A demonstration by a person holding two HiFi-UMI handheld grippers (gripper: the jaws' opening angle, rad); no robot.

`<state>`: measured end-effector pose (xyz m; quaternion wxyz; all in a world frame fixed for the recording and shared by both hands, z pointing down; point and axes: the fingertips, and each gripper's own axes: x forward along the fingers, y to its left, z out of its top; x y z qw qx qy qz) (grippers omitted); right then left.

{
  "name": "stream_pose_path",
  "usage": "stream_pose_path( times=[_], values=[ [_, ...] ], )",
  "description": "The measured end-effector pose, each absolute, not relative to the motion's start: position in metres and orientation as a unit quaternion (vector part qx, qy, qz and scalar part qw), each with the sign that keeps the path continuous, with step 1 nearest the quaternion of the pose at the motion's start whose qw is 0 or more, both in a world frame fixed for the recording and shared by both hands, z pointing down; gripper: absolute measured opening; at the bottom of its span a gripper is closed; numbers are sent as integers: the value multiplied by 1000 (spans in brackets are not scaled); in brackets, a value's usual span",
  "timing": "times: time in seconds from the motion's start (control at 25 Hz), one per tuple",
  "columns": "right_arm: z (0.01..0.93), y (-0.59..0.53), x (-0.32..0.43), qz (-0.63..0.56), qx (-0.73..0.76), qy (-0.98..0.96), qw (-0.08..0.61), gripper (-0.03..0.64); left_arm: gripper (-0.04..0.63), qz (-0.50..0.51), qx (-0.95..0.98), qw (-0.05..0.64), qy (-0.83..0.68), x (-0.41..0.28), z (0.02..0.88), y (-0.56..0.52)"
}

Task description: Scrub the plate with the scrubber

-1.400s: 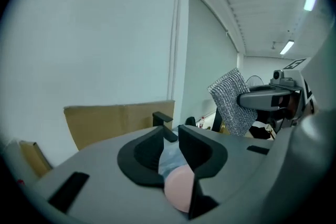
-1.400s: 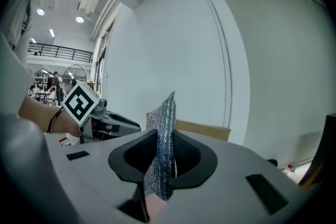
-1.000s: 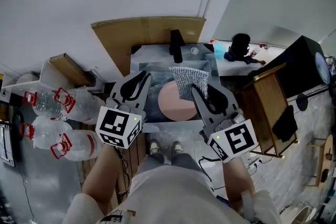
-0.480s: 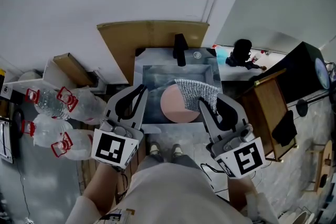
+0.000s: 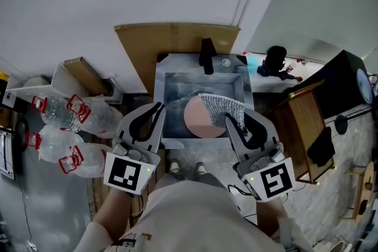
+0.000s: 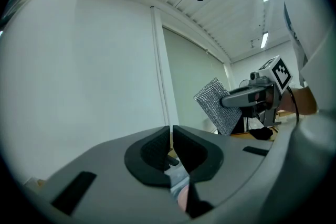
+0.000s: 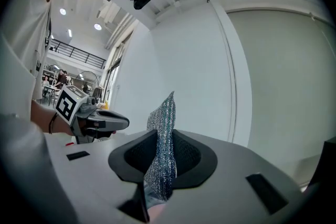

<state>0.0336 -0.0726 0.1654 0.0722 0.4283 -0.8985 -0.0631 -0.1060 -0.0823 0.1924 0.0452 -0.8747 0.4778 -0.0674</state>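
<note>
Left gripper (image 6: 171, 135): jaws closed, empty. Right gripper (image 7: 160, 139): jaws clamp scrubber (image 7: 164, 113). Below both jaws, plate (image 5: 198, 119) lies in sink (image 5: 173, 88); clear air to wall (image 7: 189, 60) ahead.

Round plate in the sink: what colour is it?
The round plate is pale pink; clearest in head view.

A workshop-like lab hall, not a home kitchen: a small steel sink (image 5: 174, 88) backed by cardboard (image 5: 171, 38), large water bottles (image 5: 59, 115) on the floor beside it, strip lights (image 6: 264, 39) on a high ribbed ceiling (image 6: 226, 13).
</note>
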Motion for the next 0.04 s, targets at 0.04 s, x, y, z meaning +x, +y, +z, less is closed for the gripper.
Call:
stream_pose_path(
  times=[0.04],
  values=[
    [164, -73, 33, -70, 429, -897, 76, 106, 32, -69, -874, 47, 478, -107, 192, -82]
  ],
)
